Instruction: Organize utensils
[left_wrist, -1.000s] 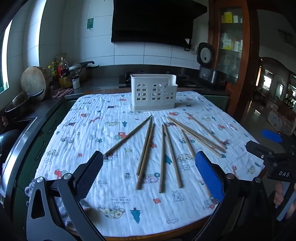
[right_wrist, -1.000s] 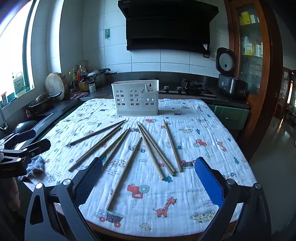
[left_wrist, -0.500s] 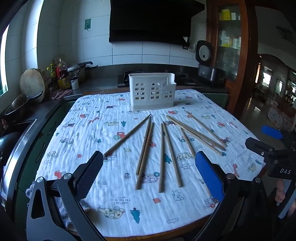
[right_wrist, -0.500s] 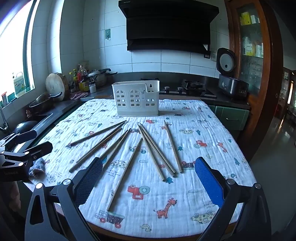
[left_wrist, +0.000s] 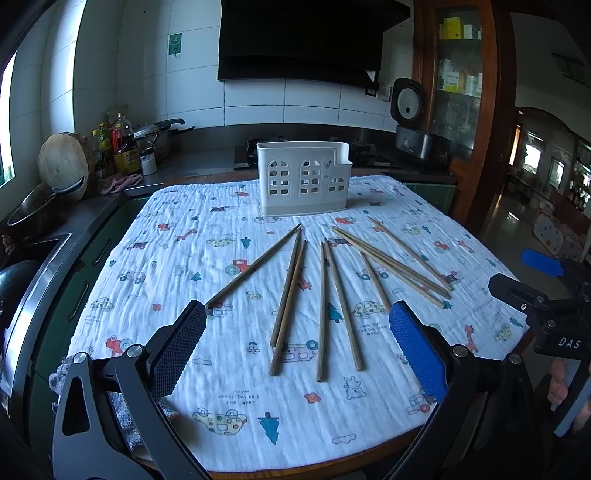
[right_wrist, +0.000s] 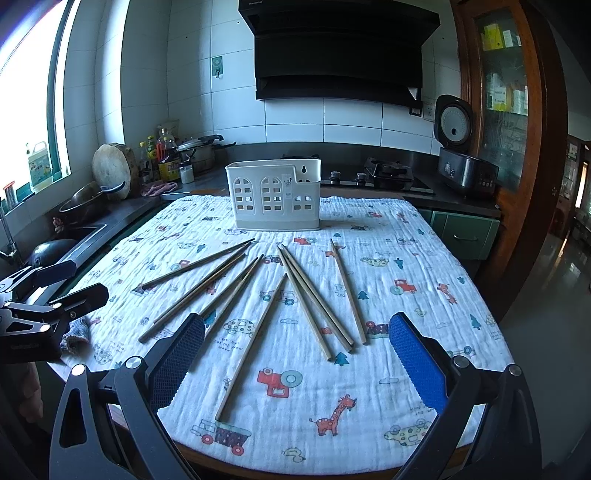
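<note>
Since the earlier pictures almost nothing has moved: both cameras have drifted only slightly, the chopsticks (left_wrist: 325, 295) lie as they lay, and the other gripper in each view has shifted just a little at the side.

The left gripper (left_wrist: 297, 350) is released, its jaws wide apart and empty, and it hovers over the near edge of the table (left_wrist: 295, 470). The right gripper (right_wrist: 295, 360) is the same, spread wide and holding nothing, also above the near edge but nearer the right corner.

All the chopsticks are on the printed cloth (left_wrist: 166, 258) in the middle of the table, spread like a fan. Their far tips come together toward the white utensil holder (left_wrist: 303, 177), which stands upright near the far edge, and their near ends spread out toward the grippers. None is in the holder yet, so I judge the task is at its beginning.

The long axis of each stick runs roughly from the near edge to the far edge, so mostly along the fingers' direction and not across them. The sticks on the left side of the fan (right_wrist: 192, 291) lie closer to the left gripper; the pair and the single stick on the right side (right_wrist: 347, 291) lie closer to the right one. In my judgement a grasp would need the jaws to close across a stick near its near end.
</note>
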